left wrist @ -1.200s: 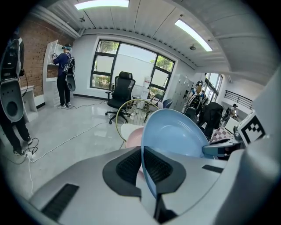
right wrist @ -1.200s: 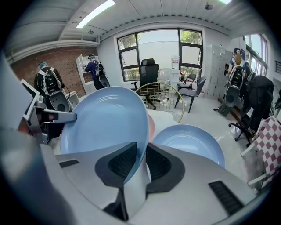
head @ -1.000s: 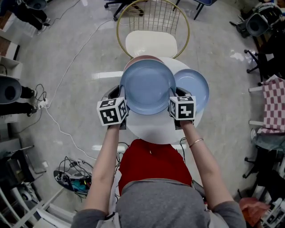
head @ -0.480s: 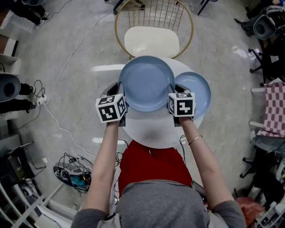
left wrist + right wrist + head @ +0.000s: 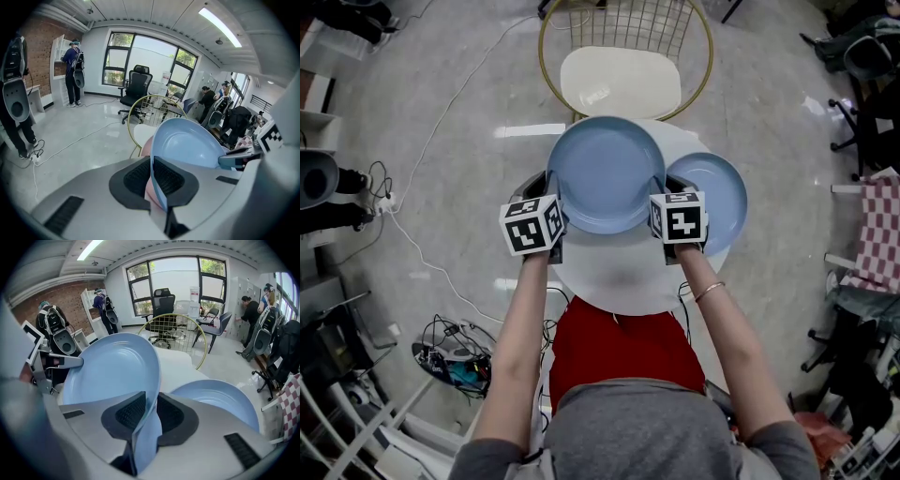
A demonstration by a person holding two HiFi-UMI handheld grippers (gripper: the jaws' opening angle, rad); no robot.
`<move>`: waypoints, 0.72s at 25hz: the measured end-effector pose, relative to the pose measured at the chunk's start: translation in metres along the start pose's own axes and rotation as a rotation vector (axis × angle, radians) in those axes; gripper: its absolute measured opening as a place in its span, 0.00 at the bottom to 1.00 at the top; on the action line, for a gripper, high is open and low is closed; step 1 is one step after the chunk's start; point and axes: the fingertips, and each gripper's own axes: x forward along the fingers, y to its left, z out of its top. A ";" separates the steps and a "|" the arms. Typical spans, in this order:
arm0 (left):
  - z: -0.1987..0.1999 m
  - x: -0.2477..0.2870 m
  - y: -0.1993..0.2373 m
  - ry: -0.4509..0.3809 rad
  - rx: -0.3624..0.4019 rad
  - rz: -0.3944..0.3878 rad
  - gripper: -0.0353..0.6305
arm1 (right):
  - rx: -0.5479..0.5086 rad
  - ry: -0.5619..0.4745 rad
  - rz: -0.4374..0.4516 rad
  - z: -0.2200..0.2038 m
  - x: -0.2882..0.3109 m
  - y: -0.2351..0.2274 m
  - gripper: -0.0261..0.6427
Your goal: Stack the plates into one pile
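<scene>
I hold a light blue plate (image 5: 605, 173) by two opposite rims, above the far half of the round white table (image 5: 623, 277). My left gripper (image 5: 550, 197) is shut on its left rim, and that rim runs between the dark pads (image 5: 138, 177). On the right rim my right gripper (image 5: 664, 195) is shut too, the plate (image 5: 110, 369) tilting up from its pads (image 5: 132, 411). A pink plate (image 5: 147, 144) shows just beneath the held one in the left gripper view; the head view hides it. A second blue plate (image 5: 717, 199) (image 5: 220, 399) lies on the table's right side.
A cream-seated chair (image 5: 619, 80) with a gold wire back stands just beyond the table. Cables (image 5: 441, 272) trail over the floor at left. Office chairs and people stand farther off in the room.
The held blue plate has moved a little away from me. It now covers the pink plate, whose far rim showed in the head view a second ago.
</scene>
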 end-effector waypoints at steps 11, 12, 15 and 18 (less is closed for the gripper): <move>-0.005 0.017 0.009 0.033 0.019 0.027 0.10 | -0.023 0.040 0.011 -0.002 0.019 0.002 0.16; -0.005 0.018 0.010 0.036 0.020 0.030 0.10 | -0.026 0.041 0.010 -0.002 0.019 0.002 0.16; -0.009 0.020 0.012 0.042 0.019 0.042 0.11 | -0.040 0.038 0.004 -0.001 0.020 0.003 0.16; -0.012 0.022 0.012 0.047 0.018 0.049 0.12 | -0.053 0.032 -0.008 -0.001 0.020 0.002 0.16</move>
